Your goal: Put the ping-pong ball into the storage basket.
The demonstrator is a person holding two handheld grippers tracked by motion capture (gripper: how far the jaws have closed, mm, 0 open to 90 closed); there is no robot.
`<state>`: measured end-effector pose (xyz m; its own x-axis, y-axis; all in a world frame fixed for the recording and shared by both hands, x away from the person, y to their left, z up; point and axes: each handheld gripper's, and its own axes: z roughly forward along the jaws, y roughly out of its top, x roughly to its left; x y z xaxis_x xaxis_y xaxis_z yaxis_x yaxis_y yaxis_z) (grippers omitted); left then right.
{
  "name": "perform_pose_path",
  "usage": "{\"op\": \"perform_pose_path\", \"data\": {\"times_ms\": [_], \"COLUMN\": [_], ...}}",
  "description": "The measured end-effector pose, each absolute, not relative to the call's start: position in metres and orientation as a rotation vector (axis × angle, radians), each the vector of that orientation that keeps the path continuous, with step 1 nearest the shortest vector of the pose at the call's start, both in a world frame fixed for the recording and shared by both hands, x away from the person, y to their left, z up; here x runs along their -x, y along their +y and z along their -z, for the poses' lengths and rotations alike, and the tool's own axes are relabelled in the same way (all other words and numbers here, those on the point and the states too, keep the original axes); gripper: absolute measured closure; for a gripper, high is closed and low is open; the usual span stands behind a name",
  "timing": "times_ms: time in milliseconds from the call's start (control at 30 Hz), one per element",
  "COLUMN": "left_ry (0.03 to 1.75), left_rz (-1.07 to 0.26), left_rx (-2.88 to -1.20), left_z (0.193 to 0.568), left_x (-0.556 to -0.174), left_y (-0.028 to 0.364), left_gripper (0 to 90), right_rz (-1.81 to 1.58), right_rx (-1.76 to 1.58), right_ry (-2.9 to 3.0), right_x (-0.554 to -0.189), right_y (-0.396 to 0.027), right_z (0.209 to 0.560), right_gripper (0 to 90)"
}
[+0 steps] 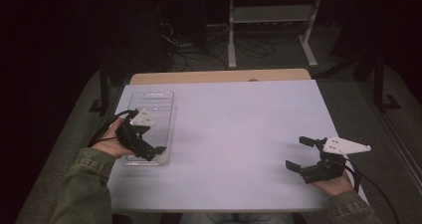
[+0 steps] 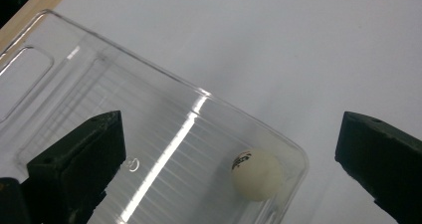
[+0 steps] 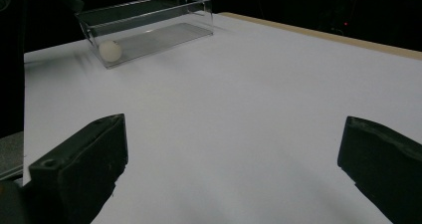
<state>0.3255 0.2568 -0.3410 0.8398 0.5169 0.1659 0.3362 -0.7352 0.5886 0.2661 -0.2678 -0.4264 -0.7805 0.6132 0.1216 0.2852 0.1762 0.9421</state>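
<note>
Left hand-held gripper (image 2: 234, 149) hovers over the clear box (image 2: 149, 99), jaws wide apart; the white ball (image 2: 256, 174) sits just below, between them; right hand-held gripper (image 1: 304, 154) gapes empty, well apart across the desk (image 1: 239, 114).

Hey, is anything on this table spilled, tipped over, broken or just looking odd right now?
Nothing stands out. The clear bin sits flat and upright near the table's left edge, with the ball inside it at one end. The left tool is open above the bin; the right tool is open over bare table.
</note>
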Motion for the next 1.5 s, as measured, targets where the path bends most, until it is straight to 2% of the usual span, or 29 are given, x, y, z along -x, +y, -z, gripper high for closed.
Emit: {"op": "perform_pose_path", "data": {"times_ms": [533,1267,1500], "left_ry": [0.619,0.623,0.644], "left_rz": [-0.459,-0.438,-0.432], "left_rx": [-2.401,-2.197,-2.179], "left_z": [0.355,0.366,0.375], "left_x": [-0.305,-0.292,-0.290], "left_y": [0.265,0.278,0.278], "left_gripper": [0.0,0.0,0.0], "right_rz": [-1.637,-1.638,-1.637], "right_rx": [-0.857,-0.845,-0.839], "right_ry": [2.173,2.176,2.177], "right_x": [-0.266,-0.265,-0.265], "right_y": [-0.267,-0.266,-0.266], "right_z": [0.426,0.425,0.425], "right_gripper": [0.0,0.0,0.0]}}
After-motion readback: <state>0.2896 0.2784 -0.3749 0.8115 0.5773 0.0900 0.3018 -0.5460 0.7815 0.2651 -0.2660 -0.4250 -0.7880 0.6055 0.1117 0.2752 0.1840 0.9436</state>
